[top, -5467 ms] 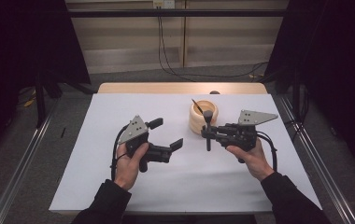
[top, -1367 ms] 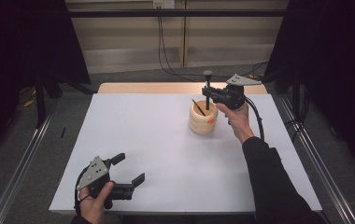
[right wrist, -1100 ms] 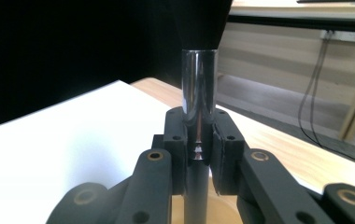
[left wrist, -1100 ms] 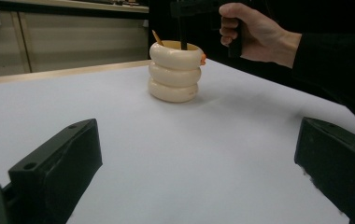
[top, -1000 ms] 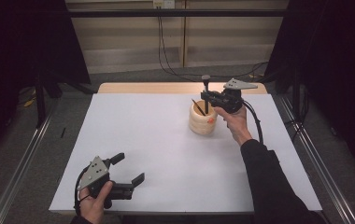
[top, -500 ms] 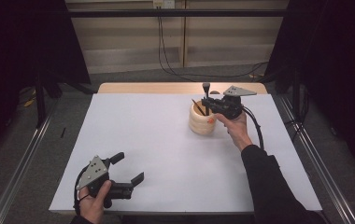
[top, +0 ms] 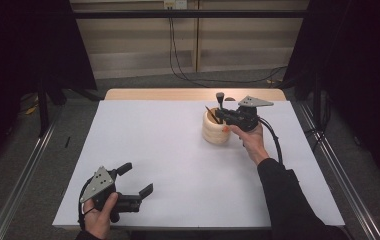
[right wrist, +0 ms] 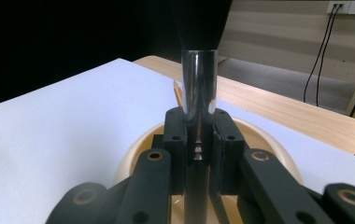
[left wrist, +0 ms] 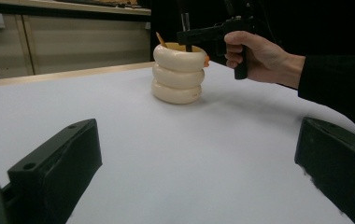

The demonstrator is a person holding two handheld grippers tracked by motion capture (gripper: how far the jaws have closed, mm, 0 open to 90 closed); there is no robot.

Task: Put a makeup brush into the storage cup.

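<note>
Two grippers over white table (top: 178, 150), brush clamped above cream holder.
Right gripper (top: 221, 114) at 1 o'clock, pinching upright makeup brush (right wrist: 199, 93) over ringed holder (top: 215, 130); left gripper (top: 137, 181) at 7 o'clock, jaws spread, empty.

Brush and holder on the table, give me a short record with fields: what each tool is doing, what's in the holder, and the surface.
right tool: shut on the brush, held upright over the holder's mouth
brush: black bristles up, shiny metal collar, handle pointing down into the holder
holder: cream, three stacked rings, a pencil leaning inside
left tool: open, holding nothing, near the front left corner
surface: white table
</note>
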